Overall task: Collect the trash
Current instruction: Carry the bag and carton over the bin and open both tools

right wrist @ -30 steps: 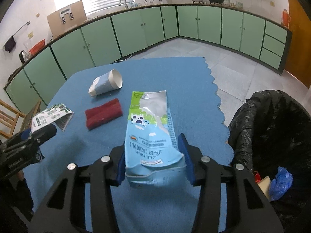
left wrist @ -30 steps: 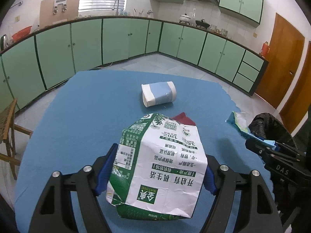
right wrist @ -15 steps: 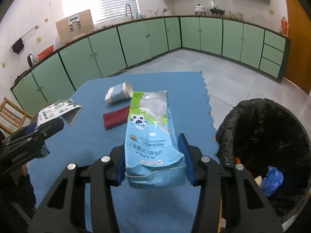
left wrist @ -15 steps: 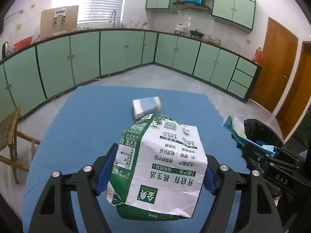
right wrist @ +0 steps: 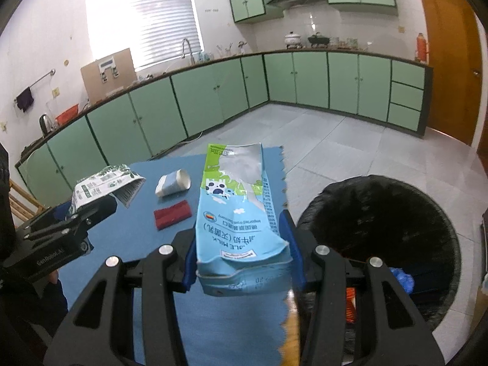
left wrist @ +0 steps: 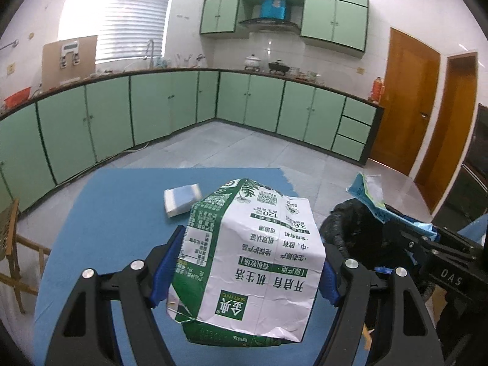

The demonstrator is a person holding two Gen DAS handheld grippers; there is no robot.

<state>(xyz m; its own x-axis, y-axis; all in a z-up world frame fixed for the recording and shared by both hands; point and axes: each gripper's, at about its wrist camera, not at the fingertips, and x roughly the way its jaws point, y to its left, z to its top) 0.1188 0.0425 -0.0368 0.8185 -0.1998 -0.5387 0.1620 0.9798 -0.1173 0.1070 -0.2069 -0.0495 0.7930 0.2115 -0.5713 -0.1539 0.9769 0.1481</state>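
I have a flattened carton in each gripper, and what matters now is where the bin sits relative to each one. My right gripper [right wrist: 242, 262] is clamped on the blue milk carton [right wrist: 241, 213], its pads pressing the crushed bottom end from both sides, so the carton's long axis runs straight out ahead of my fingers, open top farthest from me. The black-lined bin [right wrist: 381, 228] lies off to the right of that carton and lower, its mouth open, with a blue scrap and something orange already inside. The carton itself hangs above the blue tablecloth [right wrist: 131, 244] near its scalloped edge, not yet above the bin's mouth. My left gripper [left wrist: 244, 270] holds the green and white carton [left wrist: 253, 259] the same way, jaws set wide on its broad creased body, long axis pointing away from me; from there the bin [left wrist: 350, 228] is further right, partly behind my other gripper. So I judge the right hand is nearer and should swing right first, then let go; the left has to cross more table. A paper cup [right wrist: 173, 183] and a red sponge [right wrist: 172, 214] lie on the cloth, uncollected.
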